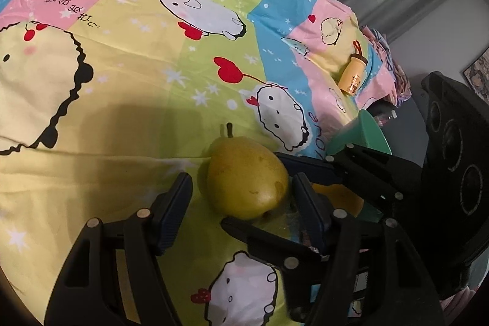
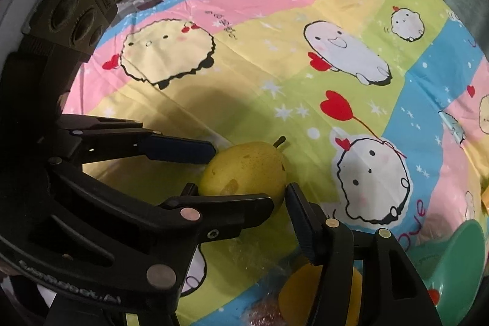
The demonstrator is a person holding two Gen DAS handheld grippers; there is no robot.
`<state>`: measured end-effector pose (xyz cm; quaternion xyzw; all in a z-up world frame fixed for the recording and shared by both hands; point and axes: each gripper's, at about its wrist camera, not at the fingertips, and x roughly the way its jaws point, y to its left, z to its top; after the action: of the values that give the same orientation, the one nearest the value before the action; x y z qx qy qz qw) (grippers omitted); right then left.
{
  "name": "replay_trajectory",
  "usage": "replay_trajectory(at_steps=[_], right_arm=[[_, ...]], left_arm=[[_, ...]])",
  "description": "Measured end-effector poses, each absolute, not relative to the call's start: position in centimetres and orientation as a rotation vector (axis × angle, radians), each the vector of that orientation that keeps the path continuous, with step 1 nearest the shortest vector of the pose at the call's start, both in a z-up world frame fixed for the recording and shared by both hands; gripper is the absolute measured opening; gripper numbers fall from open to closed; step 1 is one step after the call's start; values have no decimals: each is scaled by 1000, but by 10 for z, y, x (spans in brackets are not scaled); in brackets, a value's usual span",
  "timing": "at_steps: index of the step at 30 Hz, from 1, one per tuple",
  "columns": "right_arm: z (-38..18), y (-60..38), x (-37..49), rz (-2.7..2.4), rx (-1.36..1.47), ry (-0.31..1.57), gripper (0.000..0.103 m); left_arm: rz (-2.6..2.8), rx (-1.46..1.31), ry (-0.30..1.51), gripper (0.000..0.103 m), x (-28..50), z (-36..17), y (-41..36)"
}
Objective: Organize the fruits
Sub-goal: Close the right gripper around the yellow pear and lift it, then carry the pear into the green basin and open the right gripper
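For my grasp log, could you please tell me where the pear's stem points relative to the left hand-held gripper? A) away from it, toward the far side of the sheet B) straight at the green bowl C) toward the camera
A: in the left wrist view, the pear lies between the open fingers of the left hand-held gripper, stem at its far end.

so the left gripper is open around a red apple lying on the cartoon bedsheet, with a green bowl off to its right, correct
Not quite: the fruit is a yellow-green pear, not a red apple, as the left wrist view shows. The rest holds: the left gripper is open around it on the cartoon bedsheet, with the green bowl to its right.
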<state>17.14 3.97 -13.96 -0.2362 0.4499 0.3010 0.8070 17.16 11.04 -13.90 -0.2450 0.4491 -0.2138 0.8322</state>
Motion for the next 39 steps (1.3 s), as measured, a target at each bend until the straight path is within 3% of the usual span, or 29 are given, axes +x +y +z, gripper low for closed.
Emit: replay_trajectory(at_steps=[2,11,39], right_arm=[[-140,40,173,651,-498,962,60],[-138,37,169,642,-473,924,60],[-35,-60,73,565,-228,619,60]], left_arm=[[-465,-526,956,58,173,-140,110],[-436,-473,940,59,167,-131,102],[-480,-196,731,59,92,-13,7]])
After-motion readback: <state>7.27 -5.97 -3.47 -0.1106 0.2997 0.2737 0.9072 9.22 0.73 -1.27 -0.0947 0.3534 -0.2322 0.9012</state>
